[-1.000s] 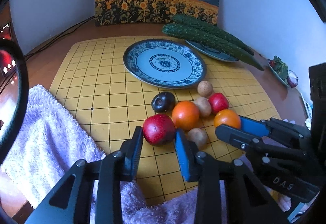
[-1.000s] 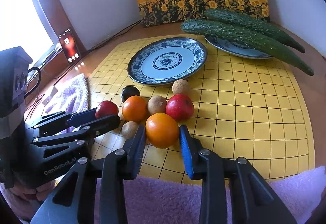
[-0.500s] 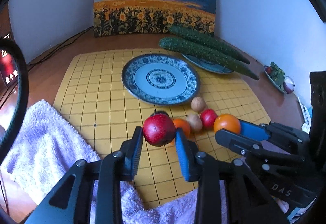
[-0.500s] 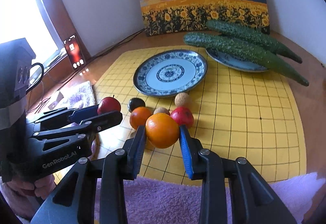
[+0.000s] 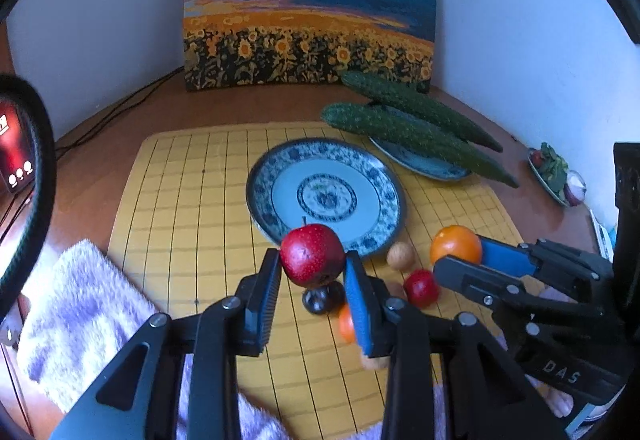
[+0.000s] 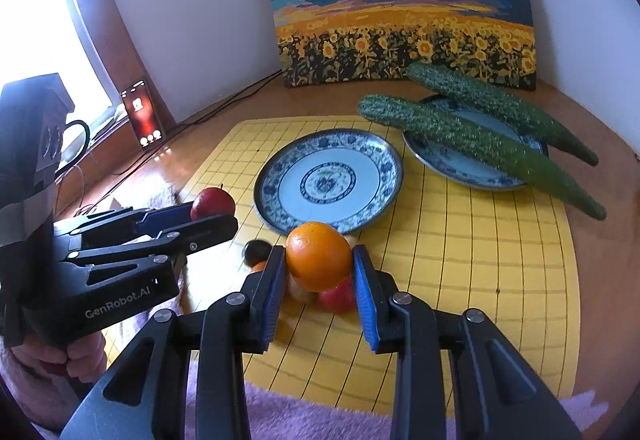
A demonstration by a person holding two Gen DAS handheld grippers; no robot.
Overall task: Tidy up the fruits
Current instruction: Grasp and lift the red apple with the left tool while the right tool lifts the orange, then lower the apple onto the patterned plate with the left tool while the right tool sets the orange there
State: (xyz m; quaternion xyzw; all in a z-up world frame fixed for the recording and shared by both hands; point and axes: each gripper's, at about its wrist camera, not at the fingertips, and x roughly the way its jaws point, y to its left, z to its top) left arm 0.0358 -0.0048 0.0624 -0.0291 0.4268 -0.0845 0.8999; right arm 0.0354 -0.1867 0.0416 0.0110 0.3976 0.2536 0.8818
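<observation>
My left gripper (image 5: 312, 264) is shut on a red apple (image 5: 313, 255) and holds it in the air just before the near rim of the empty blue-and-white plate (image 5: 376, 176). My right gripper (image 6: 319, 260) is shut on an orange (image 6: 319, 256), also raised in front of that plate (image 6: 384, 168). The right gripper and its orange (image 5: 456, 244) show in the left wrist view; the left gripper with the apple (image 6: 212, 202) shows in the right wrist view. Below on the yellow grid mat (image 5: 180, 208) lie a dark plum (image 5: 320, 298), a small red fruit (image 5: 421, 288), a tan round fruit (image 5: 401, 256) and another orange (image 5: 346, 324).
Two long cucumbers (image 6: 472, 136) lie across a second plate (image 6: 460, 168) at the back right. A sunflower painting (image 5: 308, 20) leans on the wall. A purple towel (image 5: 80, 304) lies at the near left. A phone (image 6: 143, 116) and cables stand at the left; a small dish (image 5: 554, 176) sits far right.
Both grippers have lifted their fruit off the mat and moved forward toward the empty plate. The fruits left on the mat have dropped lower in view.
</observation>
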